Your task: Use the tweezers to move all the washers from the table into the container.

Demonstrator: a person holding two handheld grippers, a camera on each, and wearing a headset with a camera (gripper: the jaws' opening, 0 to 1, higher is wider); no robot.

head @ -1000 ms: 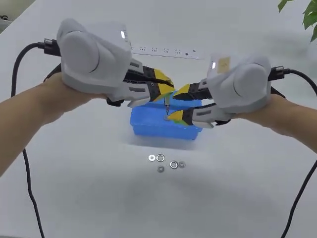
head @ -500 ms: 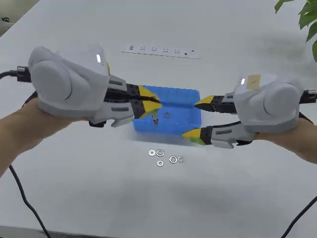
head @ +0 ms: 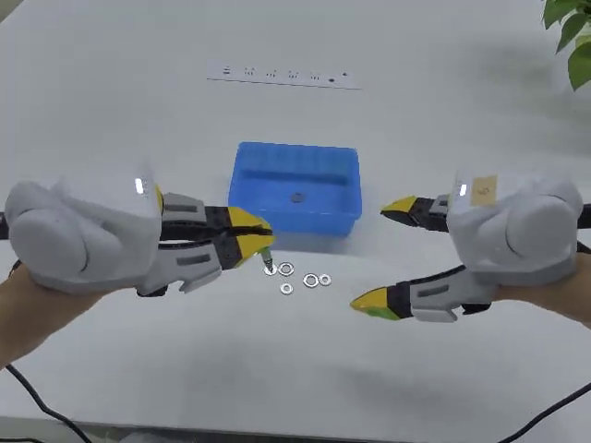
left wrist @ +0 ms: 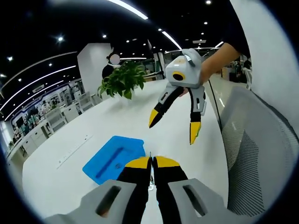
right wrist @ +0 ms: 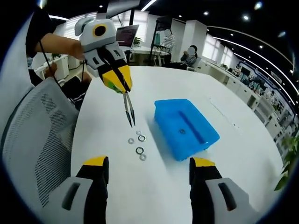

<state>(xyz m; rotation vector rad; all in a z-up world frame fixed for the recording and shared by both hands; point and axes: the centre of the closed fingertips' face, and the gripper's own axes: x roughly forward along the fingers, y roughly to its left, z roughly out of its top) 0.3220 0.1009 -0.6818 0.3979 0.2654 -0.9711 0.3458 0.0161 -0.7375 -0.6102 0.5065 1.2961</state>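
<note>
My left gripper (head: 261, 242) is shut on thin metal tweezers (head: 266, 259), whose tips point down at the leftmost of several small washers (head: 310, 281) on the white table. Just behind them stands the blue container (head: 247, 189) with one washer (head: 296, 197) inside. My right gripper (head: 377, 255) hangs open and holds nothing, to the right of the washers. In the right gripper view the left gripper (right wrist: 116, 77) holds the tweezers (right wrist: 129, 110) above the washers (right wrist: 140, 150), beside the container (right wrist: 198, 135). In the left gripper view its shut jaws clamp the tweezers (left wrist: 150, 157).
A white power strip (head: 277, 76) lies at the back of the table. Green plant leaves (head: 568, 17) reach in at the far right corner. A grey mesh chair (right wrist: 44, 135) stands by the table's edge. Black cables trail from both grippers.
The left gripper has carried the tweezers from over the container back down to the washers on the table. A washer now lies in the container. The right gripper has drawn off to the right, open.
</note>
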